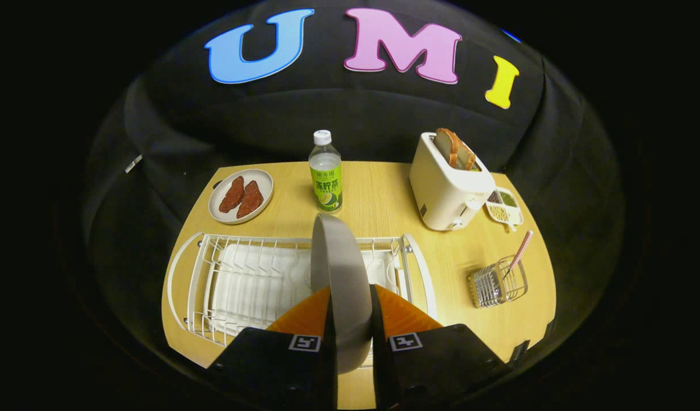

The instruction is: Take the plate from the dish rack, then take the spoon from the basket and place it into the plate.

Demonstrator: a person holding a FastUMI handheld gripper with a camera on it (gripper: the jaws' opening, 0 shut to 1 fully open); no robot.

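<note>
The table (378, 194) carries everything, and most of its near side is taken by the white rack (241, 279), which lies just beyond the fingers. Behind it stand a toaster (447, 188) with bread in its slot, a bottle (325, 171) and a dish (218, 214) holding two reddish pieces. A small divided tray (513, 214) sits just beside the toaster.

The grey plate (341, 268) stands on edge between the fingers, above the rack, seen edge-on. The gripper (350, 311) is clenched on it, one finger pressing each face near the lower rim, so the plate looks already lifted free of the rack's prongs, though its bottom edge is hidden and I cannot be sure.

The wire basket (498, 282) sits apart from the rack, near the table's right edge, with the spoon (520, 251) leaning out of it, handle up.

As I judge it, the step in hand is carrying the plate out and laying it down. To do that well: lift clear of the prongs before moving sideways, pick bare table between rack and basket, tip the plate flat low over the wood, and release only once it rests, leaving room to reach the spoon
</note>
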